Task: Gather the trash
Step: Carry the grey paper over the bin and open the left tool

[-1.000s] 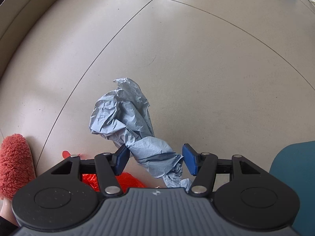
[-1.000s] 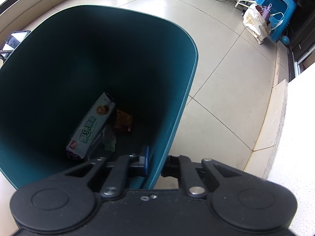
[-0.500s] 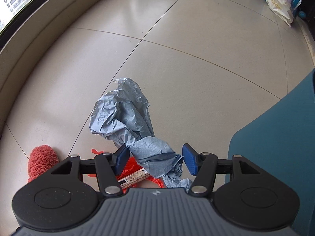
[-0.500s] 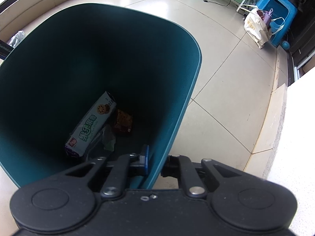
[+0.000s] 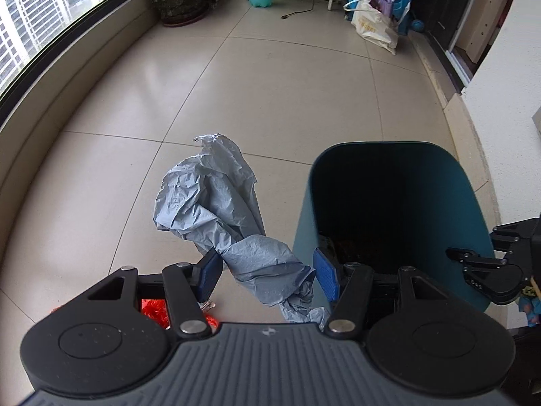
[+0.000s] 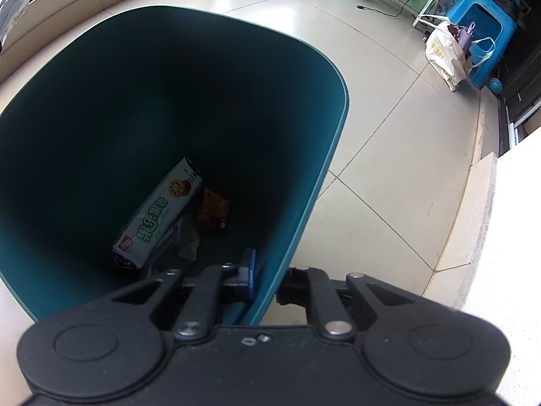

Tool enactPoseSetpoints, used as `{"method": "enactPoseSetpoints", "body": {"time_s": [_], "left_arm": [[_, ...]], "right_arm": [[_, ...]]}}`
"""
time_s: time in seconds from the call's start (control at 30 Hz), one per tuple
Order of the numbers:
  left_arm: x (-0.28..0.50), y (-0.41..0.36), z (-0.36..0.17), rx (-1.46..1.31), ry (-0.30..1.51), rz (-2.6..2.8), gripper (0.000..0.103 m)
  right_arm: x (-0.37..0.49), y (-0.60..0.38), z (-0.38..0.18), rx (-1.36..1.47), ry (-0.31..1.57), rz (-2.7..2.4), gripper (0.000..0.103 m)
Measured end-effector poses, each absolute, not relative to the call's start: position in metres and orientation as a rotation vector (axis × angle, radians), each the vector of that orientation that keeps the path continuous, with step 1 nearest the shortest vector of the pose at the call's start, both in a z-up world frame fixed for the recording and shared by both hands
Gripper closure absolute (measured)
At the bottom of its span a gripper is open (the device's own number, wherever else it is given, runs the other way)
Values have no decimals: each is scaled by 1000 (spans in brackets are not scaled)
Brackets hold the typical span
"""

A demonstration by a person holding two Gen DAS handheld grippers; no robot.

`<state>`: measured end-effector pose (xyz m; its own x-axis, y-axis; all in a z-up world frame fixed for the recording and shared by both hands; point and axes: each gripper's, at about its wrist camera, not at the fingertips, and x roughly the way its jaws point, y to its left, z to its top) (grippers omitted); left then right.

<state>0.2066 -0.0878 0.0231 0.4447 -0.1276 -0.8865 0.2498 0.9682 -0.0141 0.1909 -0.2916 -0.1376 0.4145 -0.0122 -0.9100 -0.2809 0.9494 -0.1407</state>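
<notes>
The left tongs (image 5: 265, 272) have lifted the blue paper (image 5: 219, 203) off the floor; it now hangs at centre frame beside the bin (image 5: 473, 203). The right tongs (image 6: 270, 277) clamp the bin's rim; the drop comes next.

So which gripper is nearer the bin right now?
Right. The right gripper is clamped on the bin rim; the left gripper is beside the bin, apart from it, holding crumpled paper.
</notes>
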Motion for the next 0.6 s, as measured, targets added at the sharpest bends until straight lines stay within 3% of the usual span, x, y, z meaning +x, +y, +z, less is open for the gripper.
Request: {"method": "enactPoseSetpoints", "body": {"time_s": [0.2, 0.6], "left_arm": [[204, -136, 18, 162, 1095, -361, 45], [216, -215, -80, 283, 1291, -427, 45]], "right_arm": [[190, -295, -138, -286, 1133, 174, 93], [190, -298, -137, -277, 1132, 183, 93]]}}
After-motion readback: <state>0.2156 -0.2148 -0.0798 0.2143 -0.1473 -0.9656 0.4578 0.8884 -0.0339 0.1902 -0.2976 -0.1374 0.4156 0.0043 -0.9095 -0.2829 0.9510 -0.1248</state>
